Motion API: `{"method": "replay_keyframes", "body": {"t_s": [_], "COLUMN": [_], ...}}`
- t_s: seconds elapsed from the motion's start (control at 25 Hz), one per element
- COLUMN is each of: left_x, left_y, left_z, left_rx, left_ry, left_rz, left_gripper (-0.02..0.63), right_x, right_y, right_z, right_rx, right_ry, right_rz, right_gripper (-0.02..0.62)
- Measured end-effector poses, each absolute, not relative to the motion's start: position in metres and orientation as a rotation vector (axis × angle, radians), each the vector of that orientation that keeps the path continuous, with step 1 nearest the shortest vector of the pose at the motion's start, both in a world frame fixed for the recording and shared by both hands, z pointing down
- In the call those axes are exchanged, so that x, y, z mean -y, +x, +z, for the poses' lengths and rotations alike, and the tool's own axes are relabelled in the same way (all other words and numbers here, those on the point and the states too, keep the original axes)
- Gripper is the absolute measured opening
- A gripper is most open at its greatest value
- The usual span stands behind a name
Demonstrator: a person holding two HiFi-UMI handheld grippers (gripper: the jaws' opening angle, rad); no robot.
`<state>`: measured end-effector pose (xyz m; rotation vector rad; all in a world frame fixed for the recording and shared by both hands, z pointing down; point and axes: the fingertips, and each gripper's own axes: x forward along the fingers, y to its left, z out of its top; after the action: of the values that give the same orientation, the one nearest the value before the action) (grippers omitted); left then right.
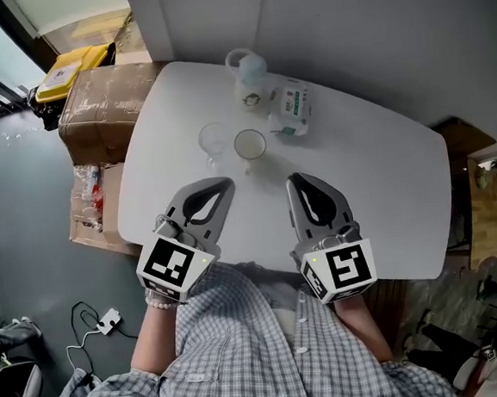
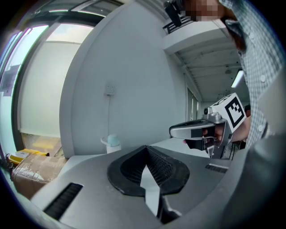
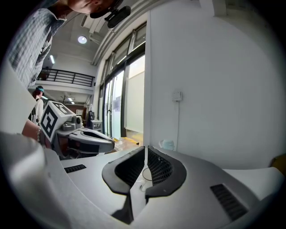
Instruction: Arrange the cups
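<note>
Two clear cups stand side by side on the white table: one on the left, one on the right. My left gripper hovers near the front edge, shut with nothing in it, its tip just short of the left cup. Beside it my right gripper is also shut and empty, aimed toward the right cup. Through the right gripper's jaw opening a cup rim shows. The left gripper view has its shut jaws and the right gripper off to the side.
A pale jug with a light blue cap and a white-green packet sit at the table's far side, by the wall. Left of the table lie a cardboard box and a yellow item. A wooden piece stands right.
</note>
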<state>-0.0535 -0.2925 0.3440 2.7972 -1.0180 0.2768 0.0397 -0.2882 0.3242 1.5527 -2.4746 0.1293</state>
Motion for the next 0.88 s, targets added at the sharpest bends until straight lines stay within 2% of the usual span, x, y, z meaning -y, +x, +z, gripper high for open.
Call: {"method": "replay_keyframes", "body": {"t_s": [0.88], "left_x": [0.2905], "left_y": [-0.0623], "left_z": [0.3473], "left_rx": [1.027], "left_ry": [2.789], "left_rz": [0.317], "left_gripper": [0.009], "right_x": [0.2920], "right_y": [0.0459], "right_z": [0.3274], "right_rx": [2.445], "right_ry": [1.573], "right_rz": [0.134], "right_gripper": [0.032]}}
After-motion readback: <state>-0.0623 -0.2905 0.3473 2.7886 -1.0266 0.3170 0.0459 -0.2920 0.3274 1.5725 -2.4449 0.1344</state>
